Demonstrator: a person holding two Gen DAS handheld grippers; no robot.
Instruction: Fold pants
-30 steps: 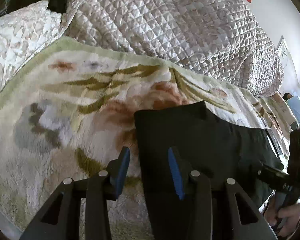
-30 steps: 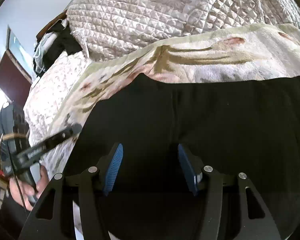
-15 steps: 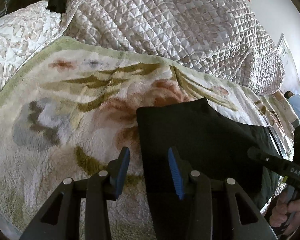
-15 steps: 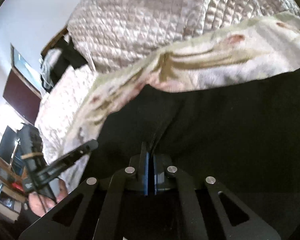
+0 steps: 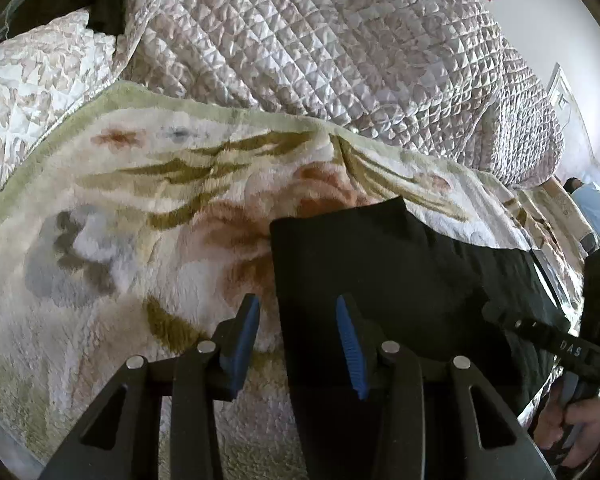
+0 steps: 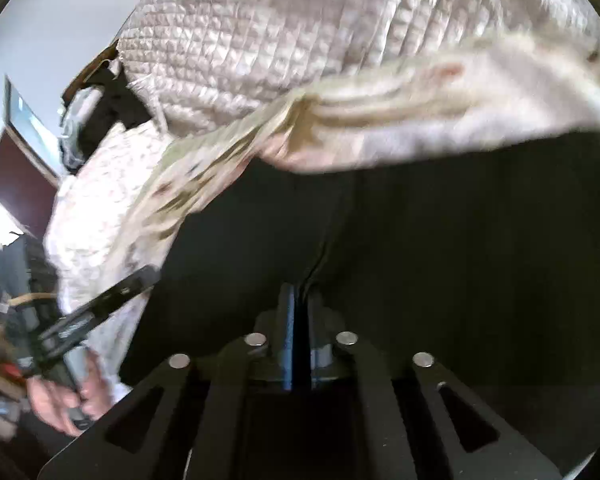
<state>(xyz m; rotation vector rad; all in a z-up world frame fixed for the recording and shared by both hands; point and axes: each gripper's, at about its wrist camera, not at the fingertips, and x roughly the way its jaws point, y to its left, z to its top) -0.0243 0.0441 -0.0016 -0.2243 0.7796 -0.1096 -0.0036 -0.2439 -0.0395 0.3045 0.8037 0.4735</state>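
Black pants [image 5: 380,272] lie flat on a floral fleece blanket [image 5: 140,220]. My left gripper [image 5: 298,336] is open and low over the pants' left edge, which runs between its blue pads [image 5: 350,336] without being pressed. In the right wrist view the pants [image 6: 440,240] fill the lower half. My right gripper [image 6: 298,300] has its jaws almost together on a raised fold of the black cloth, and a crease runs up from the fingertips. Those jaws are opening slightly, with the fold still between them.
A quilted silver bedspread [image 5: 320,40] is heaped behind the blanket, with a pillow [image 5: 40,80] at the left. The hand [image 5: 580,412] that holds the right tool shows at the lower right. The hand [image 6: 60,400] that holds the left tool shows at the lower left. Furniture [image 6: 16,176] stands by the wall.
The right gripper went from wide open over the pants to nearly shut on a pinched fold, then rose a little and tilted. The left gripper kept still and open.
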